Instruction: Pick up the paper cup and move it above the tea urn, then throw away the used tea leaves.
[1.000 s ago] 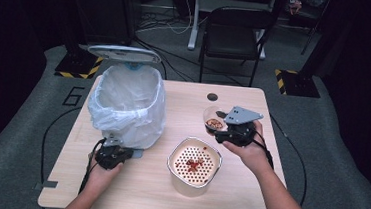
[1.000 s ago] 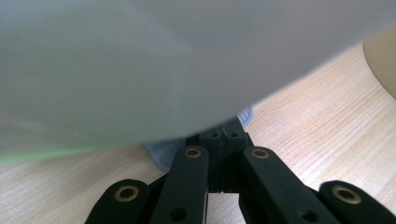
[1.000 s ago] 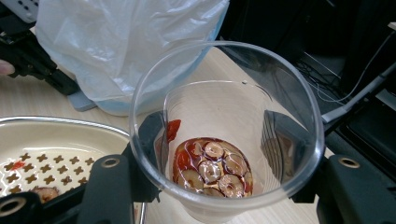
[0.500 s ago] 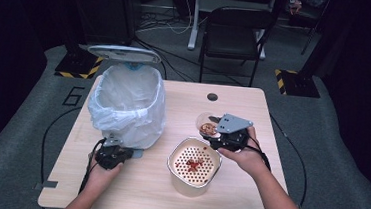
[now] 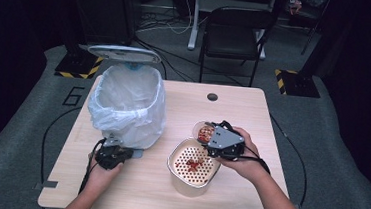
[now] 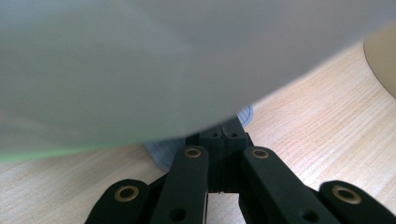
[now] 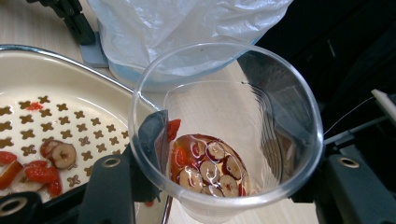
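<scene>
Right hand-held gripper (image 5: 210, 136): clamped on the cup (image 7: 224, 135) wall, one jaw inside (tilted, fruit slices (image 7: 208, 168) within).
Cup: above the strainer (image 5: 192, 160) rim, toward the worktop's (image 5: 253, 110) right edge.
Left hand-held gripper (image 5: 114, 151): jaws closed, at the bin (image 5: 128, 105) foot.

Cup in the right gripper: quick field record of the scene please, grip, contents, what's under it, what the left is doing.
cup: clear plastic cup, tilted over the strainer bowl
grip: right gripper shut on the cup, one jaw inside the rim
contents: red fruit slices in liquid
bowl: perforated insert, a few slices already in it
left gripper: shut, at the base of the bag-lined bin
</scene>
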`<state>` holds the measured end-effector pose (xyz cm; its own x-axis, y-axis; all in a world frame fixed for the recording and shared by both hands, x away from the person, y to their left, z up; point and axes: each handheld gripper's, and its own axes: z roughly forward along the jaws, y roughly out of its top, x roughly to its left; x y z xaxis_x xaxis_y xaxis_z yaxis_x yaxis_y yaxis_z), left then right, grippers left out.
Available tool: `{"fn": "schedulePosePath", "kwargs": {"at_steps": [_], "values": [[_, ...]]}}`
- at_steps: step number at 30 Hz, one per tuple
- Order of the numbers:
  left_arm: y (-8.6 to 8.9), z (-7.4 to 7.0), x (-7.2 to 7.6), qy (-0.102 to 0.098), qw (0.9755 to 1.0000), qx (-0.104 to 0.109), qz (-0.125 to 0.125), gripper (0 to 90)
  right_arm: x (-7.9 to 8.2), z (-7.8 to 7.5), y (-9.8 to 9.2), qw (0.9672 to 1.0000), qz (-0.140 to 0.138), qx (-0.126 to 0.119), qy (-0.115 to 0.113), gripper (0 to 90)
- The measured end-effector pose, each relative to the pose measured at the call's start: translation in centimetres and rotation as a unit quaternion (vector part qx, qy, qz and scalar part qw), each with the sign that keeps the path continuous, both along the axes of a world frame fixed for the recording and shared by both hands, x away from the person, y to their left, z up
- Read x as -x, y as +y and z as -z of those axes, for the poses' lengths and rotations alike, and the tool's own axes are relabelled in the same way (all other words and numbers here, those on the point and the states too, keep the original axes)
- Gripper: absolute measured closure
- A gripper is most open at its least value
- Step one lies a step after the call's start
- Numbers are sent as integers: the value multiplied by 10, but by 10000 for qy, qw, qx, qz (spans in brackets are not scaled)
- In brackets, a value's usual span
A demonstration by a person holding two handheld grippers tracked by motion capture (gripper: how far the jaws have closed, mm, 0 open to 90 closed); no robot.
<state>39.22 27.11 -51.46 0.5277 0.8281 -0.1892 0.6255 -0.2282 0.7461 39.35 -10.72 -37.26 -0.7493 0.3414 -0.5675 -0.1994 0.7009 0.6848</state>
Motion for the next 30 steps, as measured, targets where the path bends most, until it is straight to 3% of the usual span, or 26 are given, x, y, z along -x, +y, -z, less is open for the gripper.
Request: {"fn": "schedulePosePath", "kwargs": {"at_steps": [10,20,24,30], "values": [[0,0,0,0,10000,7,0,900,11,2,5,9978,-165,359,-538,422],[0,0,0,2,10000,-12,11,900,20,7,12,9896,-243,915,-1081,422],[0,0,0,-3,10000,1,14,900,24,9,16,9833,-269,1230,-1316,422],[0,0,0,4,10000,28,0,900,31,12,21,9703,-326,1645,-1744,424]]}}
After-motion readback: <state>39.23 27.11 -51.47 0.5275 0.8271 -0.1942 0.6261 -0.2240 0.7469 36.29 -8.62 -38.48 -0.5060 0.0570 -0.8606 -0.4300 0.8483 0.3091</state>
